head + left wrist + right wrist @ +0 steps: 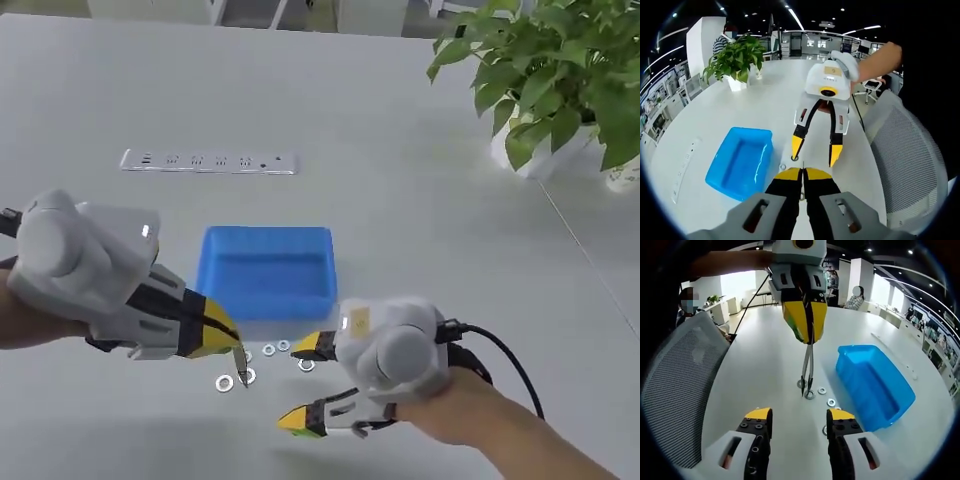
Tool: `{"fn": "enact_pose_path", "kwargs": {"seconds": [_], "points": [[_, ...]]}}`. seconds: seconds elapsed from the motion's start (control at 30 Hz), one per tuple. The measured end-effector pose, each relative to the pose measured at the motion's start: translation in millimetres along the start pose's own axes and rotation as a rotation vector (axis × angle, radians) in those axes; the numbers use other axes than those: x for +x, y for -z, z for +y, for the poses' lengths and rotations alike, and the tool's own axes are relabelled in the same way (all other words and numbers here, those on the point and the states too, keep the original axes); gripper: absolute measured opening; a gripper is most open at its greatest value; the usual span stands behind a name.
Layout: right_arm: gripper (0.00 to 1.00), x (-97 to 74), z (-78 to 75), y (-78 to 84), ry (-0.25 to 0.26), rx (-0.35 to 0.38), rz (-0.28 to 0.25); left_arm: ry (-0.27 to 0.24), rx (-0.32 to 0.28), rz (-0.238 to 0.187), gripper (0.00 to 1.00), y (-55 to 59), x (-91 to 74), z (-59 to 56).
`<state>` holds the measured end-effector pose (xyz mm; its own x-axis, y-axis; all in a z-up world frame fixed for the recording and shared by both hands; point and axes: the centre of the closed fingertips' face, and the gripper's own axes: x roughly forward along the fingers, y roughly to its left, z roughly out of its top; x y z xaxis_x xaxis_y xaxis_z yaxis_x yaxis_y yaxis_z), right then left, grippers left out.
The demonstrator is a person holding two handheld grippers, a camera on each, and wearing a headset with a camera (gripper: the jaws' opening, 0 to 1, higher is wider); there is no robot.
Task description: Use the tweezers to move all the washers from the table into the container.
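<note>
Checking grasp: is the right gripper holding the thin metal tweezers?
No, the left gripper grips the tweezers; the right gripper is open, empty.

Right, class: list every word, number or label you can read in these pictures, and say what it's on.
None can be read.
Yellow sticker on the right claw: too blurred.
Dark marks on the white pot at the right edge: too small.
Power strip: no legible print.

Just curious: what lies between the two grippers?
Loose washers on the table, with the tweezers clamped in the left gripper pointing down among them, as the right gripper view shows.
</note>
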<state>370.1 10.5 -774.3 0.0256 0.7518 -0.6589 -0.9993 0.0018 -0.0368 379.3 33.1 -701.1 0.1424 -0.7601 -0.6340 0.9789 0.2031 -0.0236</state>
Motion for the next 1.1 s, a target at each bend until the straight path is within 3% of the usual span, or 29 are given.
{"fn": "enact_pose_path", "kwargs": {"seconds": [0.67, 1.1], "points": [[0.26, 27.9, -4.9, -22.6, -0.059, -0.076, -0.026, 0.011, -0.001, -0.004, 0.05, -1.0, 1.6, 0.9], [0.13, 34.6, -10.8, -28.7, -0.072, -0.097, -0.033, 0.018, -0.010, -0.013, 0.05, -2.4, 3.7, 1.9]]}}
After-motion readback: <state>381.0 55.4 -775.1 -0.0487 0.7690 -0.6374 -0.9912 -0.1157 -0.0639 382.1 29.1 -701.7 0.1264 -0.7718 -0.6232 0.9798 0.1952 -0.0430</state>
